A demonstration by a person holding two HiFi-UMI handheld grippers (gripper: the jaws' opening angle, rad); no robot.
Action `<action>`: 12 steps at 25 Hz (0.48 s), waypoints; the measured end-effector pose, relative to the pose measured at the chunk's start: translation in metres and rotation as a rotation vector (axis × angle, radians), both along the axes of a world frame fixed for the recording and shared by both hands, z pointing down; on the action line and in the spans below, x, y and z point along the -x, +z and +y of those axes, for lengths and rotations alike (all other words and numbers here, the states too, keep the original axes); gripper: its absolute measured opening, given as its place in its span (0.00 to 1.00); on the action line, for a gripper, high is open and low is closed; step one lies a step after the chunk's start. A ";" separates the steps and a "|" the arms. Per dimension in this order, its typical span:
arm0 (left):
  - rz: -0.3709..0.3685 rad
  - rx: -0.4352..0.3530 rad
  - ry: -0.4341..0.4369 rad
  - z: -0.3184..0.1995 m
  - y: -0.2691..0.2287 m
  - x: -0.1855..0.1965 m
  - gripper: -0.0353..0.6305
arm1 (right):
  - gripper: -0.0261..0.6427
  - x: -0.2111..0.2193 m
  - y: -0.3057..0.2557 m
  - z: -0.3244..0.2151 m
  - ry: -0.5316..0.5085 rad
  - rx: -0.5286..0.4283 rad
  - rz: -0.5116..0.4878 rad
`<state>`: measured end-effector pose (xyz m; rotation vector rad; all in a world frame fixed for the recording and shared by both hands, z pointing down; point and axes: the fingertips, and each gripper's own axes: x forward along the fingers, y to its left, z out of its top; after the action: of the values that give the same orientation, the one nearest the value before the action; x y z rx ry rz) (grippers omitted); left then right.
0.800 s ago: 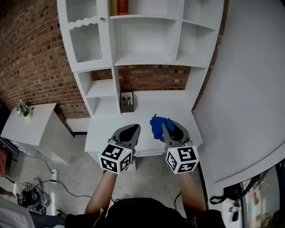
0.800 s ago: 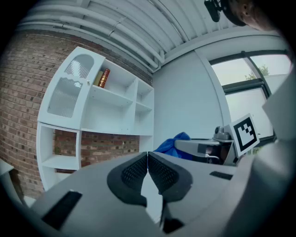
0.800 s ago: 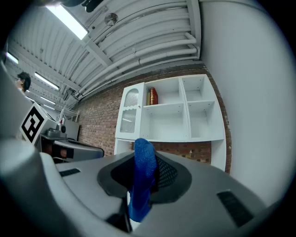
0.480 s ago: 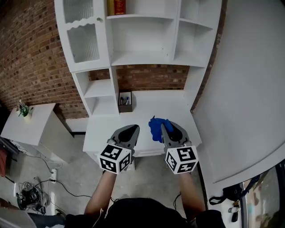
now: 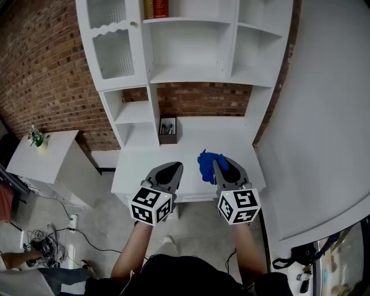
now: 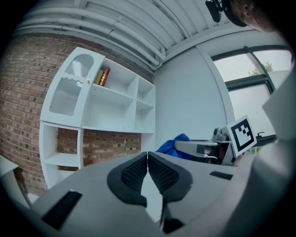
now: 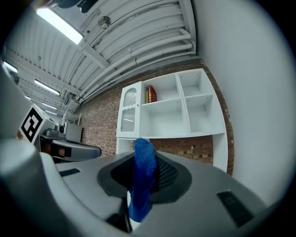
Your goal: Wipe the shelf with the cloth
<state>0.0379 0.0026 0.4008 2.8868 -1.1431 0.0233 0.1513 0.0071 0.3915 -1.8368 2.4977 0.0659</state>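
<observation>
Showing the cloth (image 5: 208,164) carried in the right claw (image 5: 221,166), whose 2 jaws are clamped on a fold of the blue fabric. In the right gripper view the cloth stands up between the pads and hangs out below them. The left claw (image 5: 172,169) is pressed together on nothing, level with the right claw and just beside it. Both hover over the front edge of the white worktop (image 5: 191,147), with the cloth above its front right part; whether it touches the surface cannot be told. The white shelf unit (image 5: 193,75) rises from the back of the worktop, ahead of and above the right claw. Its boards run left to right, across the line of the jaws. A small box of pens (image 5: 167,132) stands at the back of the worktop, and books (image 5: 156,8) stand on the top board. Wiping appears not yet begun. The right claw, being the 1 with the cloth, would need to reach forward and up, then sweep sideways along a board.
</observation>
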 end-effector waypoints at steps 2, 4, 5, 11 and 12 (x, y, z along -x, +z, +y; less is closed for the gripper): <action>0.002 -0.002 -0.003 -0.002 -0.001 0.000 0.08 | 0.17 -0.001 0.000 -0.003 -0.002 -0.001 -0.006; 0.003 -0.002 -0.004 -0.005 -0.001 0.000 0.08 | 0.17 -0.002 0.001 -0.008 -0.003 0.002 -0.007; 0.002 -0.003 -0.005 -0.007 -0.001 0.001 0.08 | 0.17 -0.003 0.001 -0.010 -0.003 0.004 -0.007; 0.008 -0.002 -0.011 -0.025 -0.001 0.001 0.08 | 0.17 -0.001 0.002 -0.026 -0.010 0.007 -0.008; 0.004 -0.004 -0.010 -0.029 -0.001 0.000 0.08 | 0.17 -0.002 0.001 -0.030 -0.010 0.007 -0.008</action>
<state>0.0375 -0.0264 0.3999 2.8830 -1.1584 0.0157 0.1529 -0.0227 0.3926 -1.8236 2.5048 0.0488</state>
